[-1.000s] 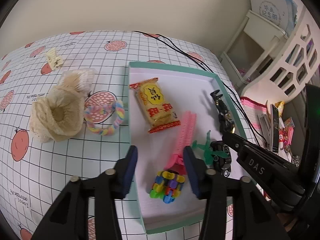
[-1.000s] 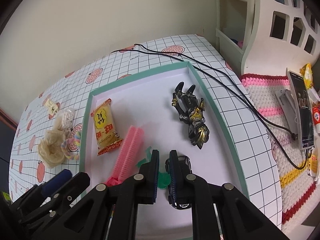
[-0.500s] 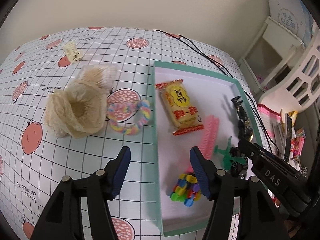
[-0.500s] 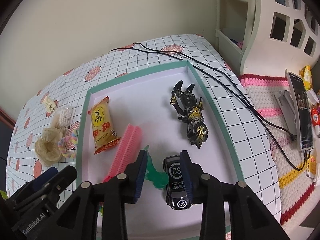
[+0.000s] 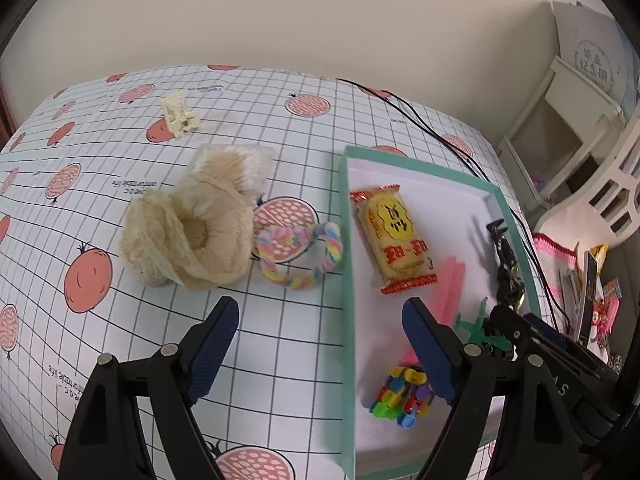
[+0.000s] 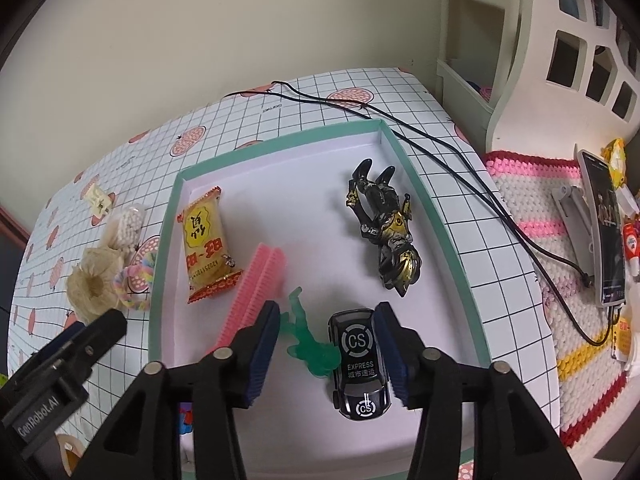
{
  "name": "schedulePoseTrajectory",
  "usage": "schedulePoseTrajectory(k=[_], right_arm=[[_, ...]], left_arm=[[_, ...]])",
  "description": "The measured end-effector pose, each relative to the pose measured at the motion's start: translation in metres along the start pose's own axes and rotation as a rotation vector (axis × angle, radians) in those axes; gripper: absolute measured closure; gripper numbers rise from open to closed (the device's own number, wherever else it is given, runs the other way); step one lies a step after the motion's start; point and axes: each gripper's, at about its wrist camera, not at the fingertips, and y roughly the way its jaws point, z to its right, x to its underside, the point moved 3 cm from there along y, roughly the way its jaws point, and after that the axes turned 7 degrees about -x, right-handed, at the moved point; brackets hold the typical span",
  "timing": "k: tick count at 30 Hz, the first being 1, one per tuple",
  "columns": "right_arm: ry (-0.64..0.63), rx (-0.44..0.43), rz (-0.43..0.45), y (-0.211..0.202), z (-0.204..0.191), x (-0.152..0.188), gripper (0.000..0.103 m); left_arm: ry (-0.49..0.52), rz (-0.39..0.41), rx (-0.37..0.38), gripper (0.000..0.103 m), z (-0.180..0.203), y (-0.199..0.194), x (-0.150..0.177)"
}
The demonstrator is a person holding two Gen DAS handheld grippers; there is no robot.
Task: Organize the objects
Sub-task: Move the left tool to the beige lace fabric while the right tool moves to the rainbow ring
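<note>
A home room: fruit-print tablecloth [image 5: 280, 128], crochet mat [image 6: 532, 216], white cutout shelf [image 6: 576, 40].

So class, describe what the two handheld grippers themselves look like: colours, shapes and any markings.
Both are black plastic. The left gripper and right gripper each have two angular arms with silver round pins at the joints, ending in ribbed dark blue pads. The left gripper's body, seen from the right camera, carries white "GenRobot.AI" lettering. No cables, hands or sleeves show.
</note>
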Motion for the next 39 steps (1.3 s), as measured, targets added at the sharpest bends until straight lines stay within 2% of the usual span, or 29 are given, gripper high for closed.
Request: schedulePoseTrajectory(k=[3, 5, 11, 19, 21, 24, 33, 39], right_arm=[[-0.004, -0.001, 0.001, 0.0, -0.001, 0.0, 0.042], [-0.006, -0.001, 0.002, 0.001, -0.001, 0.0, 0.04], [-0.017, 0.009, 0.002, 0.002, 0.0, 0.001, 0.029], [-0.028, 0.021, -0.001, 0.004, 0.0, 0.002, 0.013], [-0.035, 0.022, -0.001, 0.004, 0.0, 0.002, 0.012], [-0.039, 0.025, 0.002, 0.005, 0.0, 0.002, 0.003], [-0.033, 0.04, 0.021, 0.004, 0.003, 0.001, 0.002], [-0.048, 0.033, 0.034, 0.003, -0.004, 0.0, 0.002]], left_arm=[[-0.017, 0.013, -0.011, 0.016, -0.005, -0.001, -0.003], [-0.034, 0.021, -0.025, 0.006, -0.01, -0.001, -0.004], [-0.091, 0.036, -0.037, 0.006, -0.025, -0.002, -0.007], [-0.132, 0.013, -0.043, 0.005, -0.035, 0.002, -0.006], [-0.139, 0.007, -0.04, 0.005, -0.037, 0.003, -0.006], [-0.146, -0.001, -0.041, 0.005, -0.041, 0.004, -0.006], [-0.214, -0.005, -0.034, 0.005, -0.068, 0.005, -0.012], [-0.291, -0.012, -0.042, 0.005, -0.108, 0.006, -0.018]])
